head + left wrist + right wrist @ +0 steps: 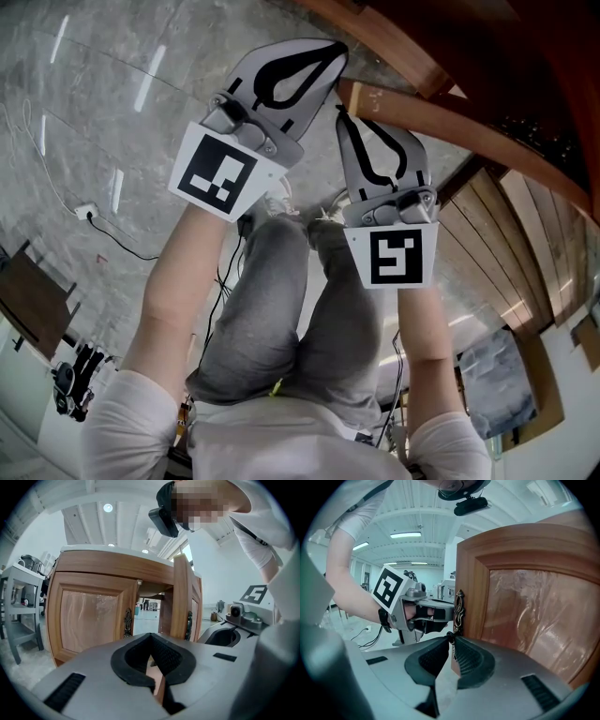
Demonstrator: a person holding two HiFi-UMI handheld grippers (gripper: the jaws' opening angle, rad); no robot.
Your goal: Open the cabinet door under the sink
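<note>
Right tool [451, 639] pinches door handle [459, 611] at the edge (left tool [151, 635] clenched, free).

1. The left gripper [330, 54] is held out ahead of the body, and its jaw tips meet.
2. The right gripper [343, 116] sits just beside it, its jaws closed on the dark door handle [451, 641].
3. The left forearm [173, 291] and right forearm [427, 337] are bare, reaching forward roughly parallel from white short sleeves.
4. Each gripper's marker cube sits at the wrist end.
5. The legs [272, 309], in grey trousers, show between the arms.
</note>
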